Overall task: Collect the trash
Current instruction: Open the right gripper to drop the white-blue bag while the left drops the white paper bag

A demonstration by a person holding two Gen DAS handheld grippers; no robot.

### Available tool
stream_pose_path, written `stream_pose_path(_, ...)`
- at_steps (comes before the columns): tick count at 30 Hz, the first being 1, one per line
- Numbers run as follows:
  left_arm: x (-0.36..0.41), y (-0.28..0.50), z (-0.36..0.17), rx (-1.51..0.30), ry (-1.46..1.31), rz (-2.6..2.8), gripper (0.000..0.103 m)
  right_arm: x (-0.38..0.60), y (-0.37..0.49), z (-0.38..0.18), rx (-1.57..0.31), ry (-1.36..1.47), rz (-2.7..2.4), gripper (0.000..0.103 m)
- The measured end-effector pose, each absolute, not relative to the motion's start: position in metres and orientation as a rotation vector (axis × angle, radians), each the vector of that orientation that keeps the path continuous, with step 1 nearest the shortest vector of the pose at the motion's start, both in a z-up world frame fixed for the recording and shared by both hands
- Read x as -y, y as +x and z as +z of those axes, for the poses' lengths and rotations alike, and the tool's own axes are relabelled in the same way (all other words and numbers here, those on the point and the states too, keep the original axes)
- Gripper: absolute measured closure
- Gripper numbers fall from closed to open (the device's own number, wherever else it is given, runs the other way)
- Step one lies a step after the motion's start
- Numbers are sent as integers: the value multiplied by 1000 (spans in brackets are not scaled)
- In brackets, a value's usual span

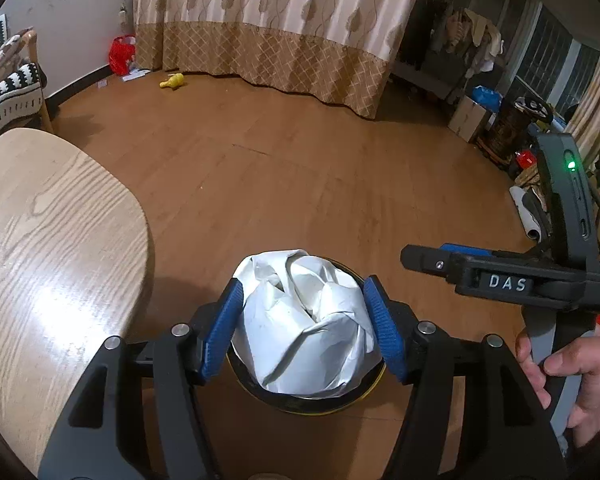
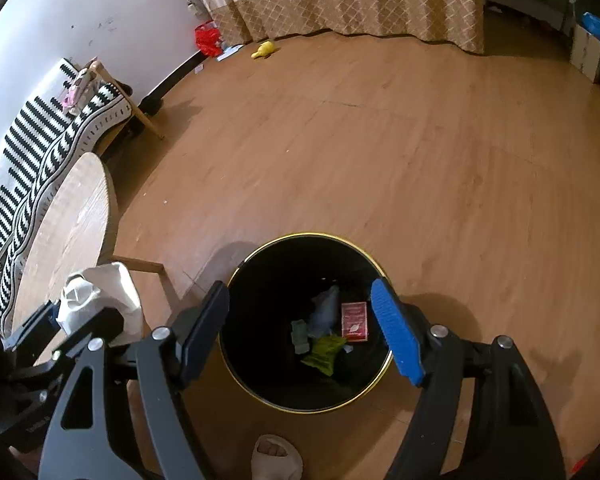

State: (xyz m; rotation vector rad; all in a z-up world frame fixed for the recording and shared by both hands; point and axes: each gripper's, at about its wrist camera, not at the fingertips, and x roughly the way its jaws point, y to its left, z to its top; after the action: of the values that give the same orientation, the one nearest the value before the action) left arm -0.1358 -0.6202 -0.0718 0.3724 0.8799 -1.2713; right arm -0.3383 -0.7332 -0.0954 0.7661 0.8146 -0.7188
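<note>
A crumpled ball of white paper (image 1: pixel 304 320) sits between the blue pads of my left gripper (image 1: pixel 302 282), which is shut on it. Below it is a black bin with a gold rim (image 1: pixel 312 410), mostly hidden by the paper. In the right wrist view my right gripper (image 2: pixel 299 286) hangs open over the bin's rim (image 2: pixel 312 235), with nothing between its fingers. Inside the bin lie a red box (image 2: pixel 355 321), a green packet (image 2: pixel 324 354) and grey scraps (image 2: pixel 324 312). The white paper (image 2: pixel 96 300) also shows at the left of that view. A hand (image 1: pixel 572 376) grips the right tool's handle.
A round wooden table (image 1: pixel 52 240) stands just left of the bin. Behind it is a chair with striped cushions (image 2: pixel 40 148). A yellow toy (image 1: pixel 172 81) and a red bag (image 1: pixel 121 54) lie by the curtain. Boxes (image 1: pixel 468 118) clutter the right. A slippered foot (image 2: pixel 276 456) is near the bin.
</note>
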Motion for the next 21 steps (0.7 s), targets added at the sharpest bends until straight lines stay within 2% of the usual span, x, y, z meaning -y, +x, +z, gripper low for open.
stream_pose_path(6, 629, -133, -83, -912, 370, -1277, 42, 737, -346, -93, -795, 784, -743, 31)
stream_pose_path(11, 636, -132, -94, -944, 349, -1298, 36, 741, -353, -92, -781, 796, -760, 31)
stream_pose_path(14, 640, -133, -99, -941, 364, -1286, 22, 741, -358, -91, -769, 806, -769, 31)
stream_pose_path(18, 640, -133, -99, -930, 357, -1273, 17, 742, -360, -91, -764, 811, -771, 31)
stream_pose_path(21, 635, -131, -95, -912, 352, -1251, 10, 743, -359, -90, -762, 813, -766, 28)
